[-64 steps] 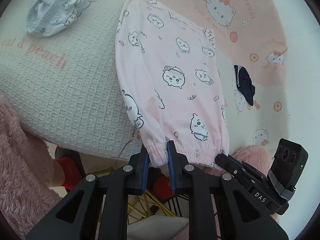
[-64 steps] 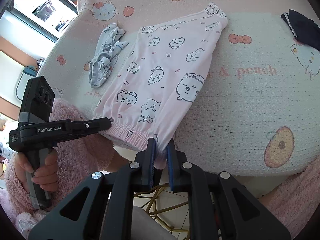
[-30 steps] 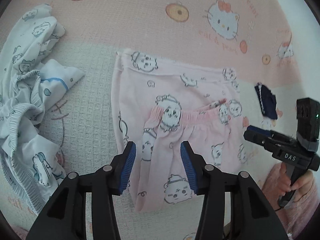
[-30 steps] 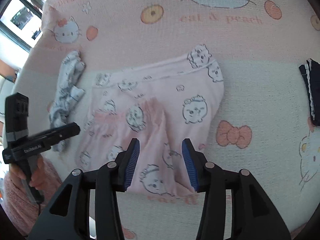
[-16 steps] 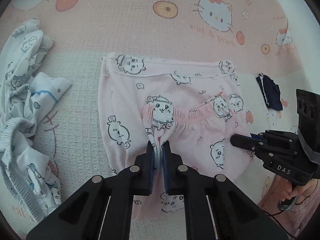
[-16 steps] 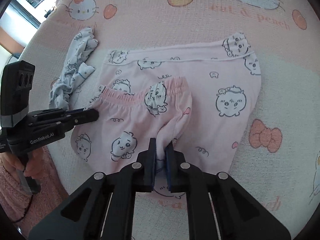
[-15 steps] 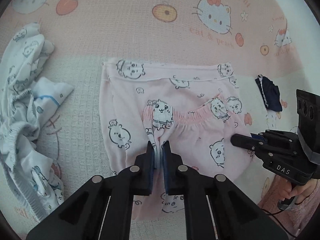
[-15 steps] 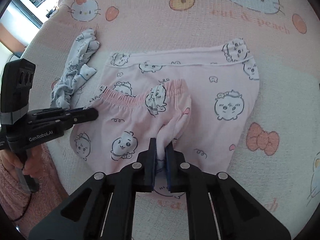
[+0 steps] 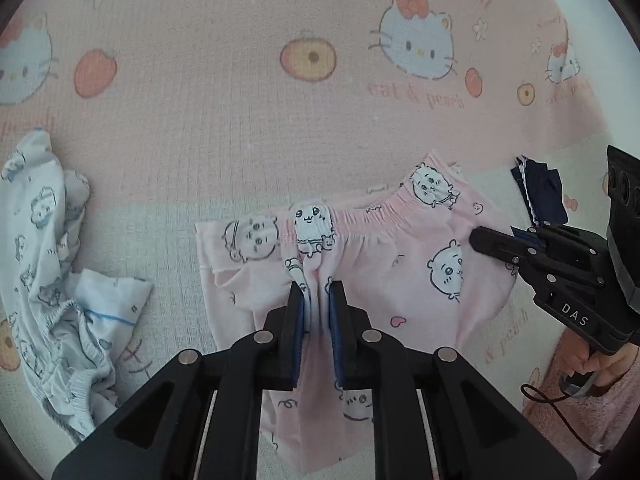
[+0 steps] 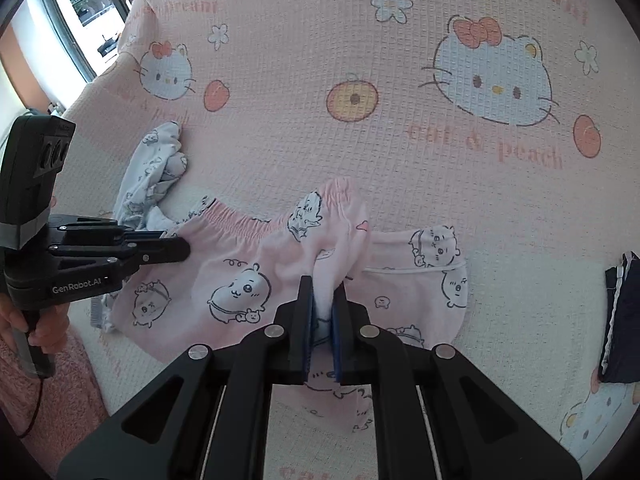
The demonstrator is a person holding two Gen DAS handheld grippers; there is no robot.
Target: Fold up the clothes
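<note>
Pink cartoon-print pants [image 9: 424, 280] [image 10: 240, 280] lie partly folded on the blanket, the elastic edge doubled over to the far side. My left gripper [image 9: 316, 294] has a bunched fold of the pink fabric between its pads; the cloth pulls taut from them while the jaws are opening slightly. A second fold, further right on the pants, is pinched in my shut right gripper [image 10: 323, 286] and raised off the blanket. Each gripper shows in the other's view: the right one [image 9: 476, 236] over the pants' right side, the left one [image 10: 182, 246] over their left side.
A crumpled white and blue printed garment [image 9: 44, 280] [image 10: 152, 172] lies left of the pants. To their right sits a small dark navy garment [image 9: 540, 196] [image 10: 624, 312]. The pink Hello Kitty blanket [image 9: 240, 100] covers the surface. Hands in fluffy pink sleeves [image 9: 592, 364] hold the grippers.
Both grippers were open over the pants a second ago, then shut on folds of fabric. Since then they have risen and carried the elastic edge toward the far side of the pants.
</note>
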